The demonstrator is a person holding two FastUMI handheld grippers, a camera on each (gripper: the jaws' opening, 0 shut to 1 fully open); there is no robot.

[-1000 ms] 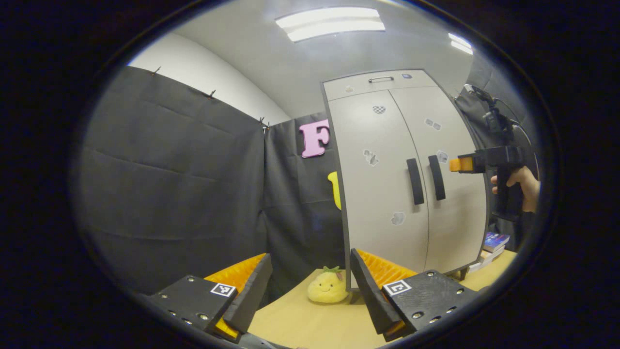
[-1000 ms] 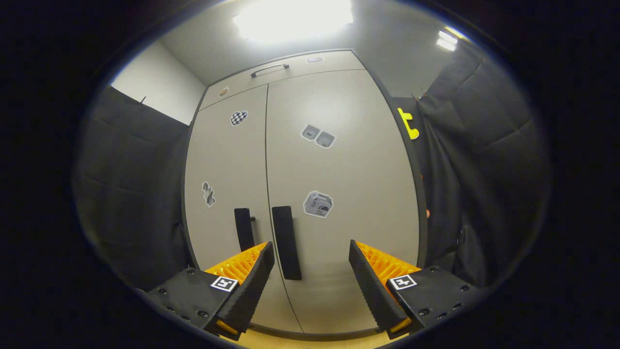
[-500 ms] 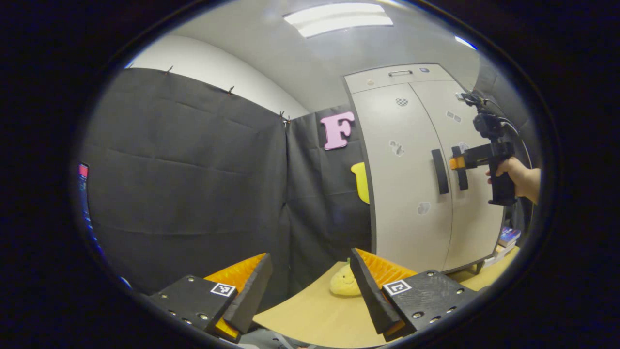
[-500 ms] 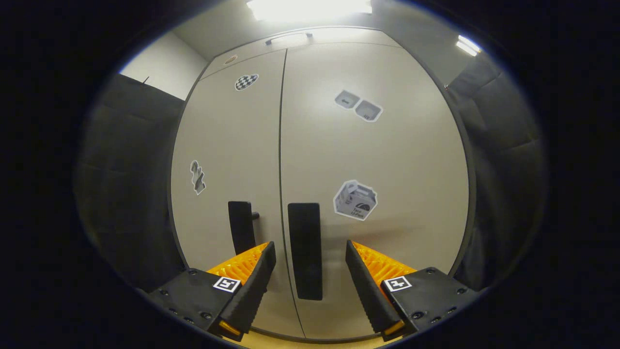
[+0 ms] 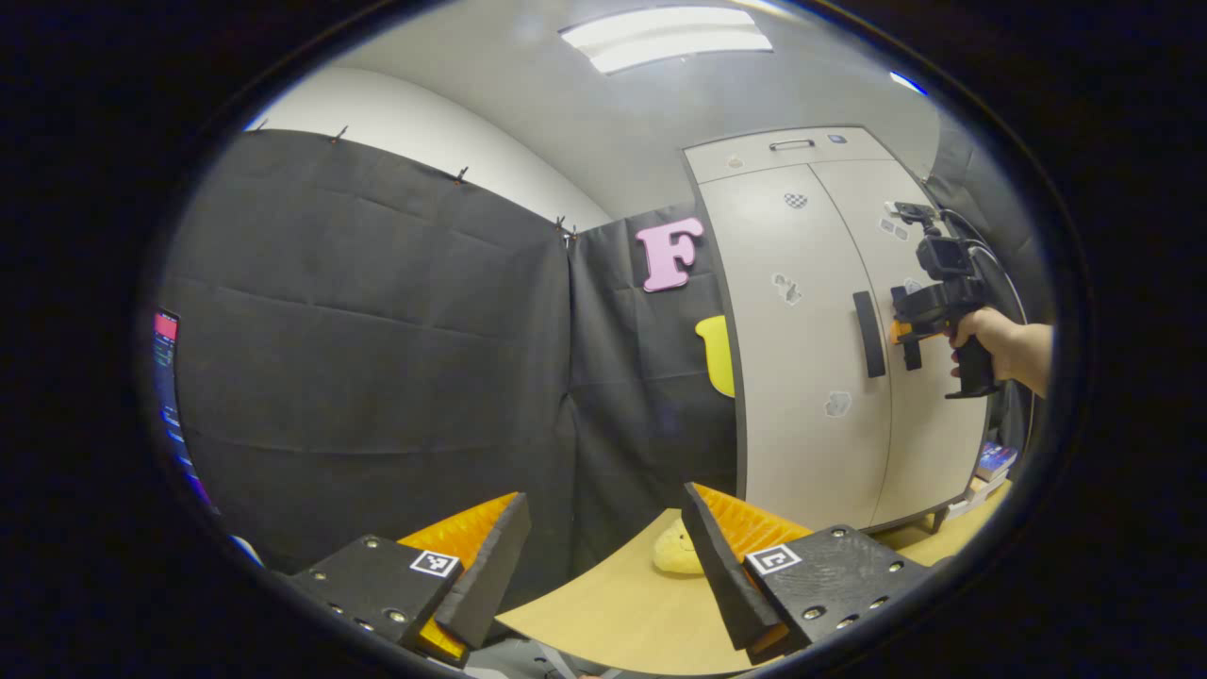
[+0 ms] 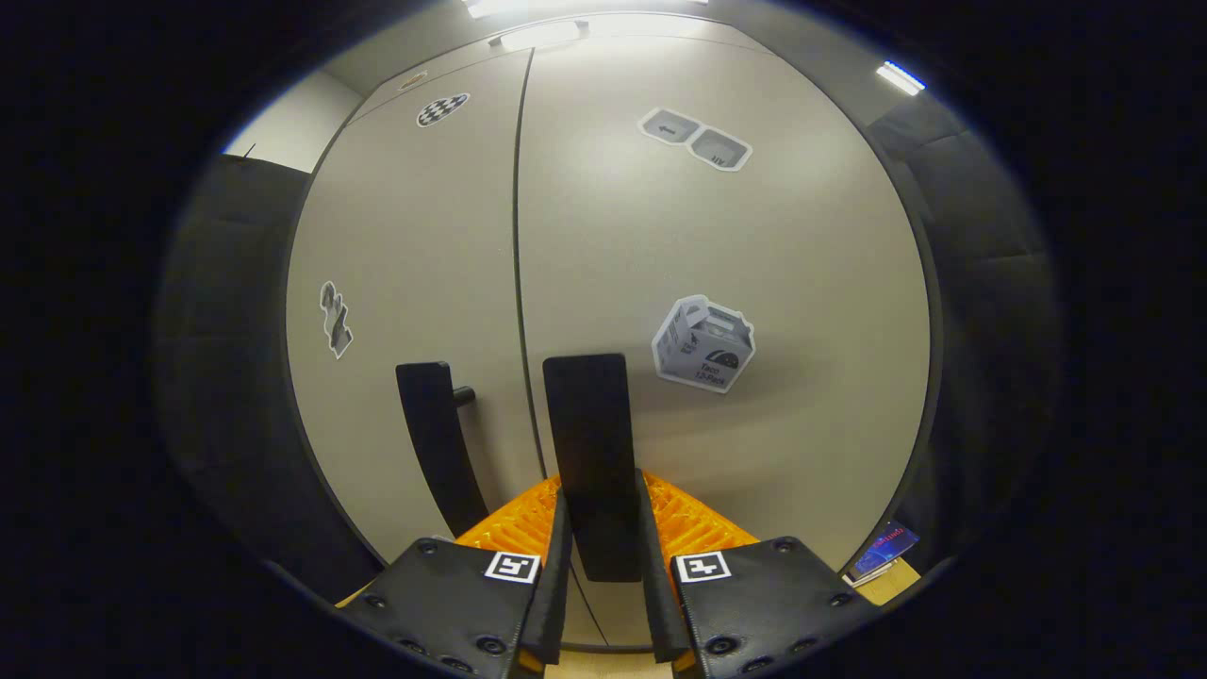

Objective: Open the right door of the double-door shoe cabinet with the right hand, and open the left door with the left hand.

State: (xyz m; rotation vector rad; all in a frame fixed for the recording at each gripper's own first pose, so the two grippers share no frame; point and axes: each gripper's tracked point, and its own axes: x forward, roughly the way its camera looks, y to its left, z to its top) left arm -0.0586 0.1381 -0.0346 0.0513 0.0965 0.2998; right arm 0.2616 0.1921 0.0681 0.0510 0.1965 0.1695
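Note:
The pale double-door shoe cabinet [image 5: 801, 377] stands on the table at the right of the left gripper view, both doors closed. In the right gripper view, my right gripper [image 6: 601, 486] is shut on the right door's dark vertical handle [image 6: 586, 415], one finger on each side. The left door's handle [image 6: 436, 443] stands just to its left, untouched. In the left gripper view a hand holds the right gripper [image 5: 902, 330] at the right handle, beside the left handle [image 5: 868, 333]. My left gripper [image 5: 603, 495] is open and holds nothing, well back from the cabinet.
A yellow plush toy [image 5: 671, 558] lies on the wooden table [image 5: 613, 618] by the cabinet's left corner. Books [image 5: 990, 462] are stacked at the cabinet's right foot, also seen as books [image 6: 882, 547]. Black cloth walls close in the left and back.
My right gripper moved in to the right door handle and shut on it. The left gripper swung left, so the cabinet sits farther right in its view.

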